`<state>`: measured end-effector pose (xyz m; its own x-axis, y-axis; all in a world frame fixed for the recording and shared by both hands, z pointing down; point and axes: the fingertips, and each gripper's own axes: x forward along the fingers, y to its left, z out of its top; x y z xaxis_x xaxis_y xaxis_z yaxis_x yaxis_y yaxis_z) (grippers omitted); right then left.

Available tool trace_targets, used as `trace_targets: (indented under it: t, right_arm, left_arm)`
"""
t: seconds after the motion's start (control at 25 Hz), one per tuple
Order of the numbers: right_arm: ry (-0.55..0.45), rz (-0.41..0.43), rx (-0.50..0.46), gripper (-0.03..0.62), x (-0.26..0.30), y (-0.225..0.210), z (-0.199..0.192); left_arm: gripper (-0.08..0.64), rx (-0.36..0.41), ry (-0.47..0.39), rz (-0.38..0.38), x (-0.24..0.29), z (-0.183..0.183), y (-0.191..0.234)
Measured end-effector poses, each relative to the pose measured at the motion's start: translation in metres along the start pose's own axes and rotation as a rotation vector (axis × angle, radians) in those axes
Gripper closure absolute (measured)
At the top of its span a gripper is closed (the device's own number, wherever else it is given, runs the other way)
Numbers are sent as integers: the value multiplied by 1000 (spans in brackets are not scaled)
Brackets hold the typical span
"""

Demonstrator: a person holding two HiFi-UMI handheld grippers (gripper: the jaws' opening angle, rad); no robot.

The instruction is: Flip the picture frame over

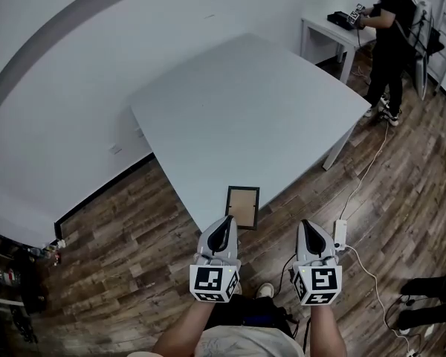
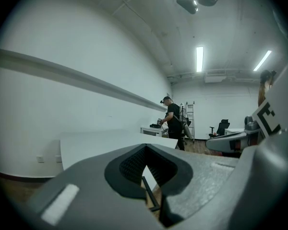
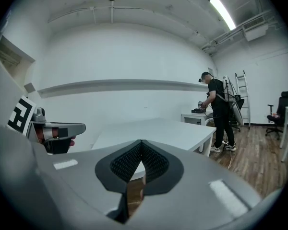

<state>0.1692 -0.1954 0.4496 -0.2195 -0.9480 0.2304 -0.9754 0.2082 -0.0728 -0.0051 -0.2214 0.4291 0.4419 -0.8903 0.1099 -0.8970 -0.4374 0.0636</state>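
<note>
The picture frame (image 1: 242, 207) lies flat on the near corner of the white table (image 1: 238, 103), its black rim around a brown panel facing up. My left gripper (image 1: 226, 222) is shut, with its tips at the frame's near left corner; whether they touch it I cannot tell. Through the gap below its tips in the left gripper view (image 2: 145, 148) a dark edge of the frame (image 2: 150, 193) shows. My right gripper (image 1: 310, 226) is shut and empty, over the wooden floor to the right of the frame, off the table. In its own view (image 3: 141, 143) the jaws meet.
A person in black (image 1: 390, 21) works at a small white desk (image 1: 327, 28) at the far right, beside a ladder (image 3: 242, 92). A power strip (image 1: 340, 233) with a white cable lies on the floor by my right gripper. A shelf (image 1: 7, 274) stands at lower left.
</note>
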Motion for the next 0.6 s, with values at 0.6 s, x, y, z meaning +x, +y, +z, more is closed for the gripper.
trace_targets:
  t: [0.6]
  right_arm:
    - [209, 205, 339, 560, 69, 59, -94]
  left_arm:
    - [560, -6, 40, -68, 24, -42, 28]
